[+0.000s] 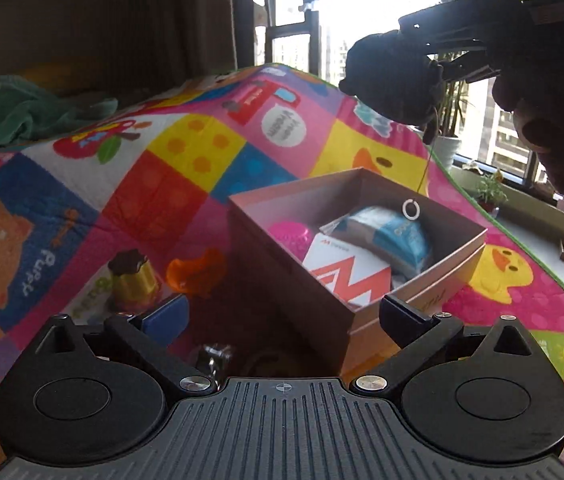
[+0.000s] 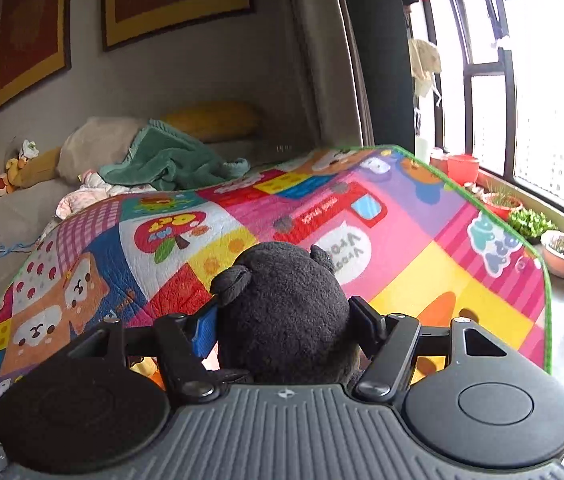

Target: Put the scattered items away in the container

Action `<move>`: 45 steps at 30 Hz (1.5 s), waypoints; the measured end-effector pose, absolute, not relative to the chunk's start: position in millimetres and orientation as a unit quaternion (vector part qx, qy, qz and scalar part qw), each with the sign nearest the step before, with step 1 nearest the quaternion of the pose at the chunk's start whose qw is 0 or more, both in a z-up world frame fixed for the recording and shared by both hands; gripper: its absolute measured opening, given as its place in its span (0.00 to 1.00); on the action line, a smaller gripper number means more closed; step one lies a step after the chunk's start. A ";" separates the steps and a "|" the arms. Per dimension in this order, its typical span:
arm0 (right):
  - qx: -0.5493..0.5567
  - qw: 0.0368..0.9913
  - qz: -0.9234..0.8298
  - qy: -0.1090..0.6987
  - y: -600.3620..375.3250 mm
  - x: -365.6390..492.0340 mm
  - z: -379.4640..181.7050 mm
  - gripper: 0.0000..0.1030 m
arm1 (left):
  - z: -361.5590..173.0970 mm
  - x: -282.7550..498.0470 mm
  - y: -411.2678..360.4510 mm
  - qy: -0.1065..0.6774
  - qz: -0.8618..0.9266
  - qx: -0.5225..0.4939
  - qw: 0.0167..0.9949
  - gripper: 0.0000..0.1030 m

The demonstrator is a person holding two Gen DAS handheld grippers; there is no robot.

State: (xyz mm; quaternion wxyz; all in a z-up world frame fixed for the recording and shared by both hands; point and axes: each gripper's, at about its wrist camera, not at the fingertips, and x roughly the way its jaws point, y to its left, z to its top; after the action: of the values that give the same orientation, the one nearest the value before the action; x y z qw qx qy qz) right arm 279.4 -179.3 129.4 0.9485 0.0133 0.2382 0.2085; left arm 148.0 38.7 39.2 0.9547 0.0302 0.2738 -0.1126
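Close under the left wrist camera, the left tongs [image 1: 282, 312] stand wide apart and empty, low over the colourful patchwork play mat [image 1: 185, 148] with cartoon animals that covers the floor. Just beyond its blue pad sit a small gold cylinder toy with a dark scalloped top [image 1: 131, 280] and an orange plastic piece [image 1: 197, 270], both on the mat beside the container and, by my reading, waiting to be collected. A shiny metallic thing [image 1: 213, 356] lies in shadow right at the tongs' base; what it is cannot be told. Next comes the open pinkish-brown cardboard box [image 1: 282, 280], which holds a pink bumpy ball [image 1: 290, 236], a white carton with red-orange stripes [image 1: 346, 268] and a blue-and-white soft packet [image 1: 394, 236], so the tidying looks well under way. Above the box's far corner, the right tongs [image 2: 286, 322] are clamped on a black plush toy with small round ears [image 2: 282, 312], whose cord and white ring [image 1: 412, 209] dangle over the box opening; it seems about to be dropped in. From the right wrist view the plush blocks the box entirely, and its face is turned away. Against the bright window the plush is only a silhouette from the left.
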 end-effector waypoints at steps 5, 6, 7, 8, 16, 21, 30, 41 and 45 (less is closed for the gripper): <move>0.018 0.944 0.182 0.276 -164.5 298.2 111.0 0.79 | 20.2 121.4 75.8 0.307 -0.068 0.008 0.949 1.00; 0.016 0.944 0.181 0.275 -163.1 296.6 111.0 0.80 | 16.6 116.7 82.5 0.311 -0.056 0.006 0.949 1.00; 0.012 0.945 0.182 0.271 -161.4 292.9 111.6 0.82 | 13.1 113.1 88.6 0.315 -0.045 0.003 0.948 1.00; 0.007 0.946 0.184 0.267 -157.5 289.4 112.8 0.84 | 9.9 109.9 94.5 0.319 -0.036 -0.002 0.947 1.00; -0.078 0.923 0.272 0.262 -83.3 234.4 94.8 0.88 | -5.3 99.4 120.5 0.325 0.027 -0.054 0.944 1.00; -0.141 0.894 0.341 0.255 -38.6 177.3 57.5 0.70 | -2.9 94.4 144.4 0.305 0.080 -0.101 0.944 1.00; -0.126 0.870 0.351 0.324 5.8 165.3 9.6 0.84 | -3.7 88.5 184.3 0.306 0.161 -0.128 0.929 1.00; -0.139 0.874 0.312 0.346 -7.8 167.7 -11.0 0.19 | -5.4 89.2 178.8 0.304 0.160 -0.120 0.931 1.00; -0.142 0.872 0.309 0.352 -32.7 154.9 -11.0 0.17 | -5.4 88.9 179.0 0.304 0.160 -0.120 0.931 1.00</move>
State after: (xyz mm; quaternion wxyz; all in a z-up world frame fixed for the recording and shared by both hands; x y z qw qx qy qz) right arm 154.9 -32.7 -11.0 0.8721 -0.1419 0.3520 0.3089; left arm 88.9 179.0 -5.4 0.9314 -0.1195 0.3043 0.1603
